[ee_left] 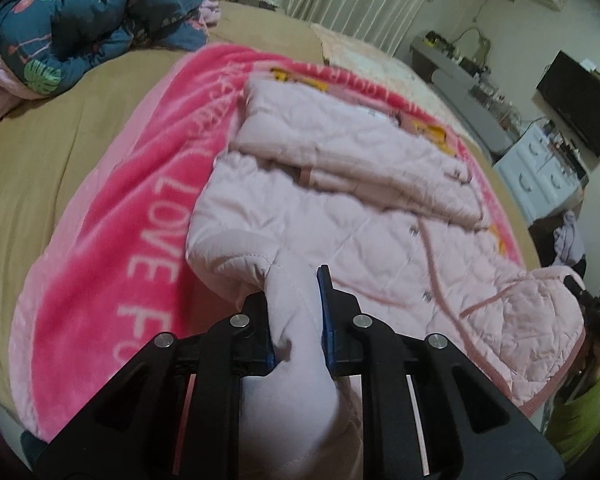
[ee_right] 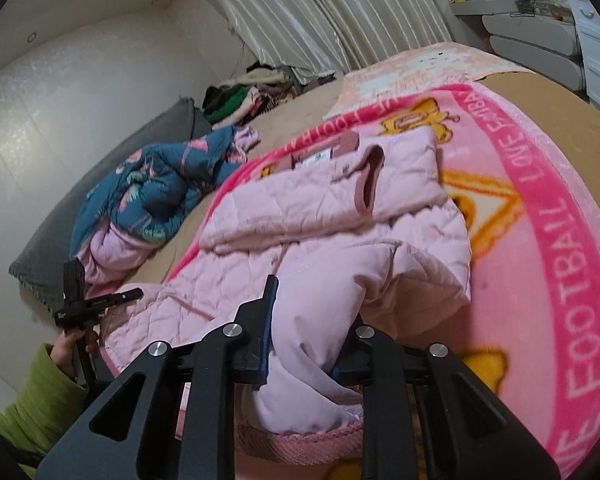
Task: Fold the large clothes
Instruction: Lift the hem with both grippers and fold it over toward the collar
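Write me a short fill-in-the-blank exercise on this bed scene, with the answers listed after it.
1. Both grippers are shut on the quilted jacket, whose colour is pale ____.
2. The jacket lies on a pink blanket whose white lettering in the right wrist view includes the word ____.
3. The person's sleeve is ____.

Missing words: pink; FOOTBALL; green
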